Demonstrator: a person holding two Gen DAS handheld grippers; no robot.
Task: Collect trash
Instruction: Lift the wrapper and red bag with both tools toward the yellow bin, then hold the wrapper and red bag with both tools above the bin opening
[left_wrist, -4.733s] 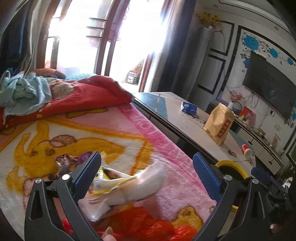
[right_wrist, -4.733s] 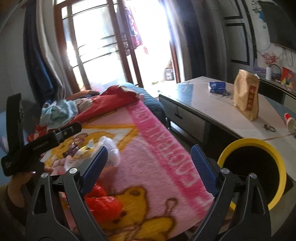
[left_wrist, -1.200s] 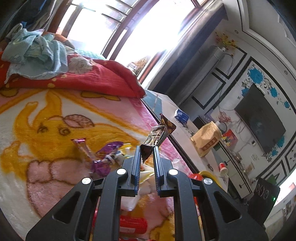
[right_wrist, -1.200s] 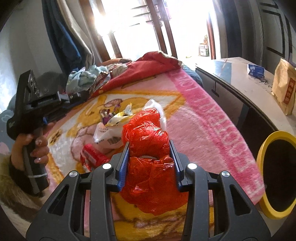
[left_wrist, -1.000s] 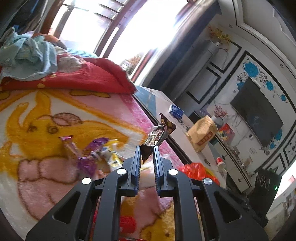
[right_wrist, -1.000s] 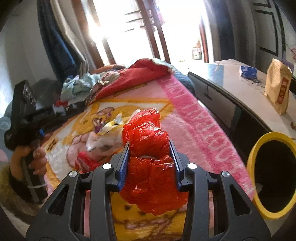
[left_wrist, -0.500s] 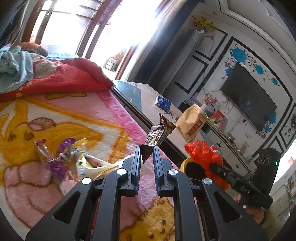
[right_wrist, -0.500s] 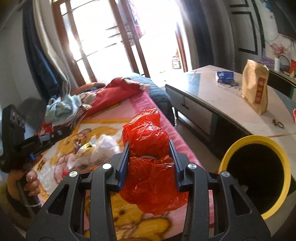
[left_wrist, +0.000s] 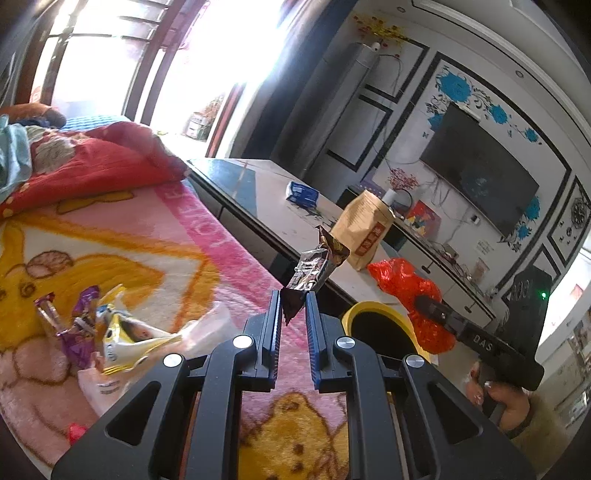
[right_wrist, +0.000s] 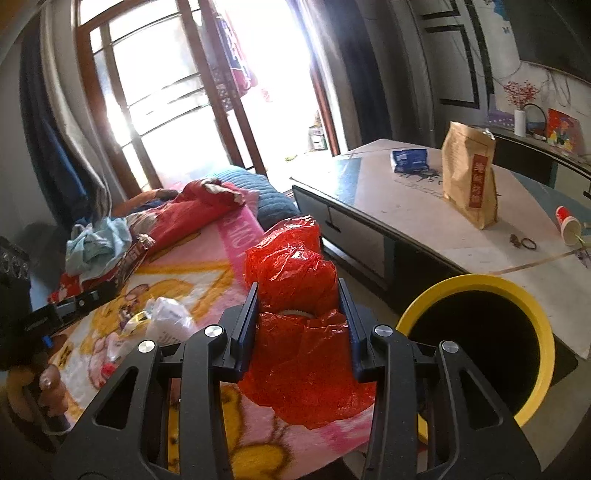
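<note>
My left gripper (left_wrist: 293, 300) is shut on a brown foil snack wrapper (left_wrist: 314, 267) that sticks up from its tips, above the pink blanket's edge. A crumpled red plastic bag (right_wrist: 295, 314) bulges between the pads of my right gripper (right_wrist: 297, 291), which is shut on it. A yellow-rimmed trash bin (right_wrist: 476, 284) stands just right of the right gripper, its dark mouth open. In the left wrist view the right gripper (left_wrist: 424, 301) holds the red bag (left_wrist: 406, 284) over the bin (left_wrist: 369, 310). Loose wrappers (left_wrist: 110, 332) and a white bag lie on the blanket.
A low table (right_wrist: 424, 229) beyond the bin carries a brown paper bag (right_wrist: 469, 177), a blue packet (right_wrist: 408, 158) and a red cup (right_wrist: 569, 225). Red bedding and clothes (right_wrist: 99, 243) are piled at the far end of the blanket. A hand (left_wrist: 498, 391) holds the right gripper's handle.
Both grippers have swung right from over the blanket toward the bin and table, each keeping its hold. The bin now fills more of the right wrist view.
</note>
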